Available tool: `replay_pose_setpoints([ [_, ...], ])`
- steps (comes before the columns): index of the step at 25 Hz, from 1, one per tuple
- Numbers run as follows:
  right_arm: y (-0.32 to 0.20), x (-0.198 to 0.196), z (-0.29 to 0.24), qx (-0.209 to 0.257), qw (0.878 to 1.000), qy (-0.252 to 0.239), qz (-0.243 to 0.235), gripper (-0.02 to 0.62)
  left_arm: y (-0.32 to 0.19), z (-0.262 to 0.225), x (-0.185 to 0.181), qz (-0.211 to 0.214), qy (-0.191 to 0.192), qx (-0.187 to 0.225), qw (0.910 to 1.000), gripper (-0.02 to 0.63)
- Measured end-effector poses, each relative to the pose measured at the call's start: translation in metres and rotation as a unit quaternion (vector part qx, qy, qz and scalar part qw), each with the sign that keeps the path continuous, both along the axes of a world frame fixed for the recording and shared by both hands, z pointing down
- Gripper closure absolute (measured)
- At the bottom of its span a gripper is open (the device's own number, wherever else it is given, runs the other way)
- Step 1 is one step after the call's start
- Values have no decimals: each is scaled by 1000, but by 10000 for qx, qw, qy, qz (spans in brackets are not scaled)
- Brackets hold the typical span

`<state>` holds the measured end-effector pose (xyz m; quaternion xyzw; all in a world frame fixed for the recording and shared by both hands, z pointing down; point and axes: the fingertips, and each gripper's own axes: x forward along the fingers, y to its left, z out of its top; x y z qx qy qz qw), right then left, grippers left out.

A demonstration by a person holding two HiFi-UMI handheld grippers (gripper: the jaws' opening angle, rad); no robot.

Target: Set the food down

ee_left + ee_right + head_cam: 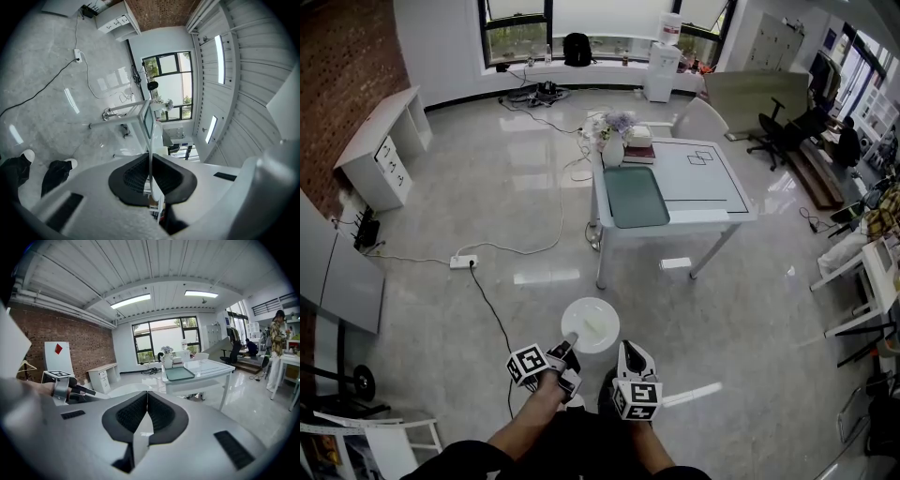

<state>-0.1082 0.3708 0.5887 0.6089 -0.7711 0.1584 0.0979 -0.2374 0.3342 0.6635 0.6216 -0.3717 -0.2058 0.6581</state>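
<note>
Grey floor [516,234] below; left claw [569,345] grips white plate [592,321]; right claw [146,399] closed.

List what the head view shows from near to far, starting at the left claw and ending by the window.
Nearest, the left claw, shut on the rim of the white plate → green tray → stack of books → black backpack.

A shiny grey floor [487,197] lies under a white table with thin legs [712,187] in the middle of the room, with a red brick wall [337,75] and a low white desk [382,131] on the left and big dark-framed windows [517,28] bright with daylight at the far end.
</note>
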Motion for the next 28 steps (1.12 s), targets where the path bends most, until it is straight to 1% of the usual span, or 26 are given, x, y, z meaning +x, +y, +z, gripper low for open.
replay_pose_setpoints([
  [8,-61,28,5,-106,9999,-38,44,586,-55,7,26,59,-55,-100,9999,589],
  [12,-100,40,2,-155,9998,-48,-71,586,-88,2,42,39,-108,-82,9999,589],
  [21,-175,72,-2,-291,9983,-113,-494,586,-152,-4,76,-301,-155,-200,9992,589],
  [28,-230,113,-5,-293,9969,-159,-715,586,-199,-7,109,-615,-170,-241,9977,589],
])
